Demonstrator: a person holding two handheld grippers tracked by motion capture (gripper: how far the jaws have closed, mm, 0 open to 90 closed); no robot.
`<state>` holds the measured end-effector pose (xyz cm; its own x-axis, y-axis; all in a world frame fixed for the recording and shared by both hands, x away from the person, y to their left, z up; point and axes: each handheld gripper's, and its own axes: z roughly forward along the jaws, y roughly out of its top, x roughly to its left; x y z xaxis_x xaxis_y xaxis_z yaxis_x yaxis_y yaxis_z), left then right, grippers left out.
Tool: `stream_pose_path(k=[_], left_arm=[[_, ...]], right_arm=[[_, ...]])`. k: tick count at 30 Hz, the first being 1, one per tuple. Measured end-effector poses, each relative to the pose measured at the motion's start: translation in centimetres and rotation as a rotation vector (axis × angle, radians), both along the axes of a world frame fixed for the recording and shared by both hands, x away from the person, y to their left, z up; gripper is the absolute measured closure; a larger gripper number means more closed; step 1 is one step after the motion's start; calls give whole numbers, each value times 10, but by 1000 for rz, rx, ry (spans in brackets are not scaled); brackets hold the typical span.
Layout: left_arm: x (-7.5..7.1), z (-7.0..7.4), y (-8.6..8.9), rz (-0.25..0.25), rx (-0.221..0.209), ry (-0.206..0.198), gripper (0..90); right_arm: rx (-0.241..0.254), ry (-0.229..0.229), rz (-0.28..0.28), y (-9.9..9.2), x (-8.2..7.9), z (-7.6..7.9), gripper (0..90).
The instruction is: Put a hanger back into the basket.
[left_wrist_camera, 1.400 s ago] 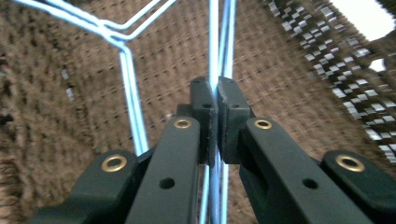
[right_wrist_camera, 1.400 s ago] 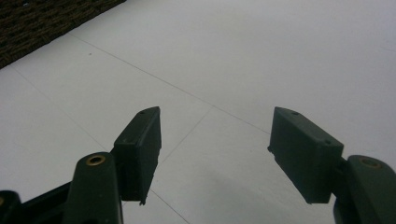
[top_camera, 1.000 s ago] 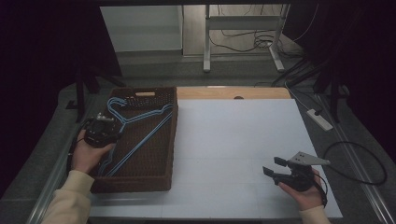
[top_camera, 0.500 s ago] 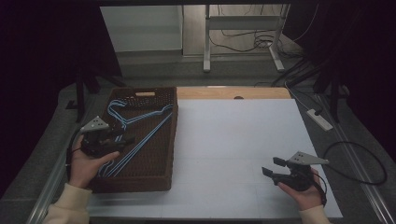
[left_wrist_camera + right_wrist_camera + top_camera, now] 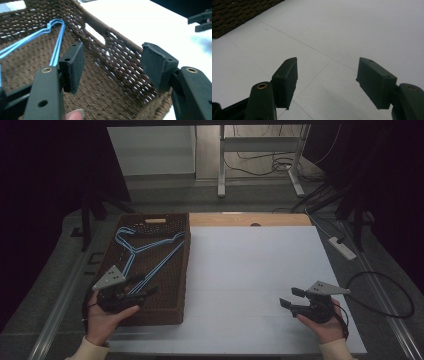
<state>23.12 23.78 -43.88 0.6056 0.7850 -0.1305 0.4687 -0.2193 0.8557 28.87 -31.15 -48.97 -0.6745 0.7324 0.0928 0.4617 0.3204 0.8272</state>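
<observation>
1. High view. Blue wire hangers [image 5: 145,251] are lying flat in the brown woven basket [image 5: 172,312], which is sitting at the left edge of the white bench [image 5: 250,270]. The left hand-held gripper [image 5: 141,287] is hovering over the basket's near end, its jaws having just been opening, with nothing between them. The right hand-held gripper [image 5: 291,297] is resting low over the bench's near right part, well apart from the basket, jaws spread and empty. The surroundings are dim: grey floor, a power strip [image 5: 342,247] and loose cables [image 5: 380,290] to the right, and metal table legs [image 5: 222,160] beyond the bench.

2. Left gripper view. The two black pads [image 5: 75,66] are standing wide apart, framing the basket's inner wall and handle slot. The hangers' pointed shoulder end [image 5: 53,25] is lying on the weave ahead, to the left of the jaws. The right gripper's jaw tips are showing far off at upper right.

3. Right gripper view. The jaws are gaping over bare white surface crossed by faint seams; a basket corner [image 5: 234,15] is peeking in at upper left.

4. Handling judgement. The hangers are looking thin, light, stiff and slick, probably stacked and liable to tangle or snag the weave. Pinching one straight wire arm, or the neck under the hook, seems safest.
</observation>
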Motion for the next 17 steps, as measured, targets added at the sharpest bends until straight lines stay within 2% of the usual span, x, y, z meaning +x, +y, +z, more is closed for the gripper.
stream_pose_path(k=[5,17], left_arm=[[-10,-8,-10,-17,5,-9,339],[-10,-15,-13,-21,9,-14,332]], right_arm=[[-4,-3,9,0,0,1,340],[-8,-7,19,0,0,2,340]])
